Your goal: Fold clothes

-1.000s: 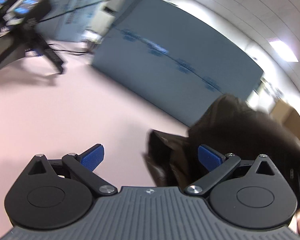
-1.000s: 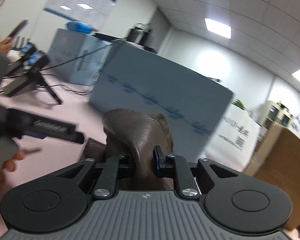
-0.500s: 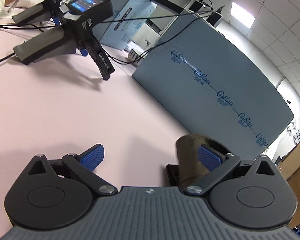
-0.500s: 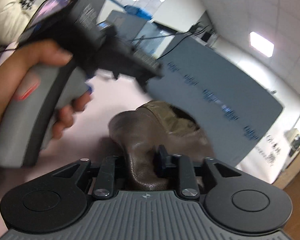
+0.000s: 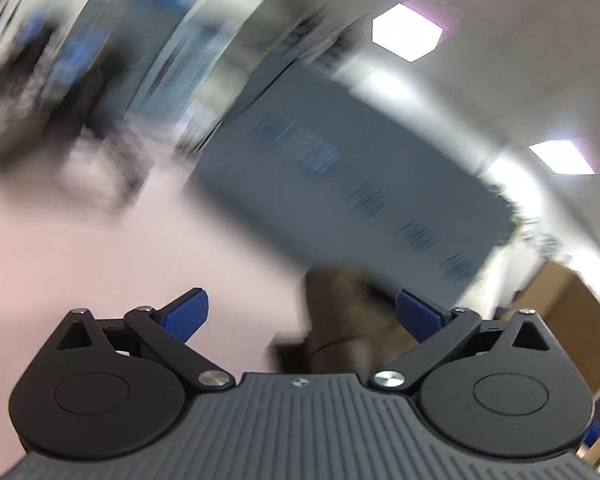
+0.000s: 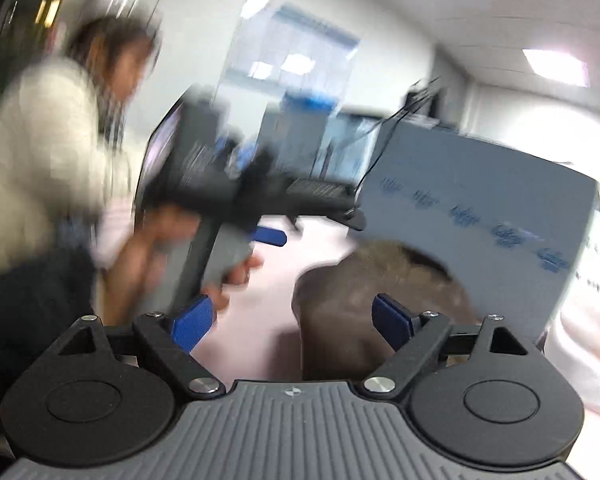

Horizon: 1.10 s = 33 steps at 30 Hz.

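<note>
A dark brown garment (image 6: 356, 312) lies bunched on the pink table (image 6: 268, 296), blurred by motion. My right gripper (image 6: 292, 322) is open, its blue pads (image 6: 190, 322) spread wide; the garment sits just ahead, toward the right pad. In the left wrist view the same brown garment (image 5: 344, 316) shows between the pads, nearer the right one. My left gripper (image 5: 300, 314) is open with nothing held. From the right wrist view, the left gripper's grey handle (image 6: 216, 240) is in a person's hand (image 6: 172, 248) at the left.
A grey-blue board (image 5: 360, 184) with blue lettering stands across the back of the table (image 5: 100, 260). Dark devices (image 5: 52, 64) sit blurred at the far left. A cardboard box (image 5: 572, 312) is at the right. A person in a cream top (image 6: 40, 152) is at the left.
My right gripper has let go of the brown garment and stands open. Both cameras have swung quickly; the garment now lies lower on the table.
</note>
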Tool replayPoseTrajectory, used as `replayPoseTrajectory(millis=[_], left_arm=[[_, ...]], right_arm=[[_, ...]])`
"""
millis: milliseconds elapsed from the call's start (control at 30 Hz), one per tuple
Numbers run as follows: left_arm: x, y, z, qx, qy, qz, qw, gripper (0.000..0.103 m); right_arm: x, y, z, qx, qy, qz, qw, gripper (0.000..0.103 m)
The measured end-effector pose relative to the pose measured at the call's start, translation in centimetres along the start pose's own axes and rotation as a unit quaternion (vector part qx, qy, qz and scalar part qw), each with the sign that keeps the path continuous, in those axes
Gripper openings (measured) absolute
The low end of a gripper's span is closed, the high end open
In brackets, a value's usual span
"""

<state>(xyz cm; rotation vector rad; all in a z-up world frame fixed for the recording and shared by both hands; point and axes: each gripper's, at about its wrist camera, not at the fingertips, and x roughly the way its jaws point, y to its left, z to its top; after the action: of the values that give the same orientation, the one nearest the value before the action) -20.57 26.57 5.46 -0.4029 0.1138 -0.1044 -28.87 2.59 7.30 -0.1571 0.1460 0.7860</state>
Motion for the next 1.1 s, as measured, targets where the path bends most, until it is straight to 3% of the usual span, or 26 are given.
replayPoseTrajectory(millis=[67, 133, 200, 233, 333, 433, 500, 600, 700, 767, 867, 933, 1033, 1100], left_arm=[[1.6, -1.3, -0.8, 0.038, 0.056, -0.006, 0.9977, 0.103], [3.1, -2.2, -1.6, 0.069, 0.107, 0.002, 0.9918, 0.102], [4.3, -2.8, -2.4, 0.094, 0.152, 0.024, 0.9836, 0.102], [4.6, -2.8, -2.6, 0.101, 0.163, 0.030, 0.9811, 0.102], [5.4, -2.7, -3.5, 0.140, 0.222, 0.064, 0.9628, 0.103], [5.4, -2.0, -3.6, 0.149, 0.245, 0.066, 0.9557, 0.103], [5.6, -1.4, -3.6, 0.153, 0.263, 0.058, 0.9509, 0.103], [5.8, -1.1, -3.4, 0.161, 0.275, 0.054, 0.9463, 0.103], [4.9, -2.9, -2.9, 0.230, 0.244, 0.059, 0.9403, 0.103], [4.7, -2.5, -1.0, 0.208, 0.231, 0.070, 0.9480, 0.103], [4.5, -1.9, 1.7, 0.170, 0.212, 0.087, 0.9586, 0.103], [4.3, -1.5, 3.6, 0.144, 0.198, 0.098, 0.9645, 0.103], [7.2, 1.3, 2.5, 0.092, 0.272, 0.109, 0.9515, 0.103], [8.5, 2.6, 0.9, 0.052, 0.316, 0.091, 0.9428, 0.103]], right_arm=[[-1.9, -2.3, 0.5, 0.079, -0.046, -0.037, 0.995, 0.080], [-2.2, -4.6, 0.3, 0.148, -0.055, -0.108, 0.982, 0.045], [-0.6, -6.0, -0.6, 0.164, -0.002, -0.142, 0.976, 0.026], [0.4, -6.3, -1.4, 0.169, 0.028, -0.150, 0.974, 0.021], [2.8, -5.9, -3.5, 0.163, 0.098, -0.142, 0.971, 0.023], [4.7, -4.6, -4.6, 0.130, 0.140, -0.146, 0.971, 0.024], [5.5, -4.9, -4.9, 0.141, 0.153, -0.146, 0.967, 0.024], [6.2, -6.3, -5.1, 0.169, 0.159, -0.136, 0.963, 0.024], [5.5, -6.4, -5.4, 0.162, 0.152, -0.136, 0.965, 0.024], [4.5, -6.6, -5.6, 0.177, 0.140, -0.131, 0.965, 0.027], [4.0, -7.2, -5.8, 0.200, 0.130, -0.111, 0.965, 0.049], [4.0, -6.9, -5.7, 0.196, 0.129, -0.097, 0.967, 0.070], [4.1, -6.0, -5.5, 0.171, 0.132, -0.099, 0.971, 0.074], [4.2, -6.0, -5.4, 0.172, 0.131, -0.098, 0.972, 0.075]])
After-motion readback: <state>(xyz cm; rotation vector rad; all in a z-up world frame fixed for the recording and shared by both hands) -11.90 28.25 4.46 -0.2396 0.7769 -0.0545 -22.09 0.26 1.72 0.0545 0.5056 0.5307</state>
